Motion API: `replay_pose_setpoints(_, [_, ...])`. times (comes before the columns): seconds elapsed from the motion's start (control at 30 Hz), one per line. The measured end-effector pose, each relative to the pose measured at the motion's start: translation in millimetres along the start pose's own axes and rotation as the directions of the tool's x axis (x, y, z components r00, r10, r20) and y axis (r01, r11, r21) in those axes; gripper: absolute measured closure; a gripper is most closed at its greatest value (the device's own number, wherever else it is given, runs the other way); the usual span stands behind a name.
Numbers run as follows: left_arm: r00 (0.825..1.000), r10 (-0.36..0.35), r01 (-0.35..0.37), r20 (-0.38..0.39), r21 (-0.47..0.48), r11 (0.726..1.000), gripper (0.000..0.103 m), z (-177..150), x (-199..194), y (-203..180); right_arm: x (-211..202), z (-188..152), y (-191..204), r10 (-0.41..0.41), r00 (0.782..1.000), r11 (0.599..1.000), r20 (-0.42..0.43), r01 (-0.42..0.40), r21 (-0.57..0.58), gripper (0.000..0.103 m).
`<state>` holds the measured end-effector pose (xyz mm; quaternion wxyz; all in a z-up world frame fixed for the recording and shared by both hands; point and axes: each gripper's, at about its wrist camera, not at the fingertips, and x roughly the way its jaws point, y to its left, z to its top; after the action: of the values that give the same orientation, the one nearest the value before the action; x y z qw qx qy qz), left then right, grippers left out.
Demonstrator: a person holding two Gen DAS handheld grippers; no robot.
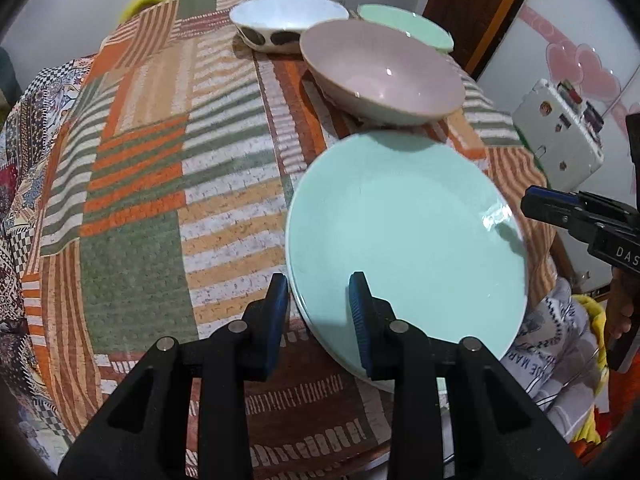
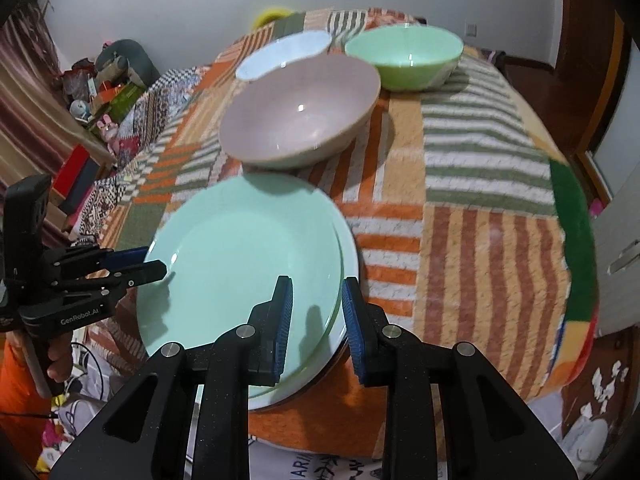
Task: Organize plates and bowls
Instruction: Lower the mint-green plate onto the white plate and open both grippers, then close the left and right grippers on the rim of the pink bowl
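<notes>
Two stacked mint plates (image 1: 404, 236) lie flat at the near edge of a table under a striped cloth (image 1: 160, 184), directly ahead of both tongs. Left gripper (image 1: 318, 312) straddles the plates' left rim, jaws parted, pads not visibly pressing. Right gripper (image 2: 314, 320) straddles the right rim, likewise slightly open with the rim between its pads. Each hand is equally near its side. Just beyond the plates sits a pink bowl (image 2: 300, 116), its edge close over theirs; a white bowl (image 2: 284, 54) and green bowl (image 2: 404, 58) stand farther back.
</notes>
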<state>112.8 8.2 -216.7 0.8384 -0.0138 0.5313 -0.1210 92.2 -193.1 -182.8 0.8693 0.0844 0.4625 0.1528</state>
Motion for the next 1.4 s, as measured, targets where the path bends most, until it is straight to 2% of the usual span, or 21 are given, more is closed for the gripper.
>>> replay_pose_setpoints(0.13, [0.999, 0.011, -0.011, 0.047, 0.002, 1.000, 0.065, 10, -15, 0, -7, 9, -1, 0.005, 0.999, 1.000, 0.036, -0.006, 0.003, 0.078])
replay_pose_setpoints(0.27, [0.994, 0.026, -0.025, 0.107, -0.003, 1.000, 0.052, 27, -31, 1, -10, 23, -2, 0.001, 0.997, 1.000, 0.073, -0.002, 0.009, 0.074])
replay_pose_setpoints(0.43, [0.985, 0.034, -0.029, 0.170, -0.033, 0.999, 0.039, 59, -39, 4, -13, 43, -10, -0.001, 0.993, 1.000, 0.122, -0.003, 0.027, 0.063])
replay_pose_setpoints(0.53, [0.983, 0.039, -0.029, 0.180, -0.056, 0.998, 0.032, 76, -36, 7, -13, 54, -15, -0.005, 0.989, 0.999, 0.145, 0.000, 0.037, 0.056])
replay_pose_setpoints(0.63, [0.984, 0.035, -0.022, 0.176, -0.073, 0.997, 0.028, 93, -27, 9, -8, 66, -20, -0.006, 0.987, 0.999, 0.161, -0.002, 0.047, 0.055])
replay_pose_setpoints(1.1, [0.991, 0.003, 0.005, 0.133, -0.056, 0.998, 0.028, 140, 35, 5, 36, 102, -35, 0.015, 0.991, 0.998, 0.132, -0.024, 0.064, 0.055])
replay_pose_setpoints(1.4, [0.995, -0.029, 0.033, 0.095, -0.047, 0.998, 0.045, 153, 65, 4, 60, 102, -39, 0.035, 0.996, 0.997, 0.084, -0.041, 0.063, 0.055])
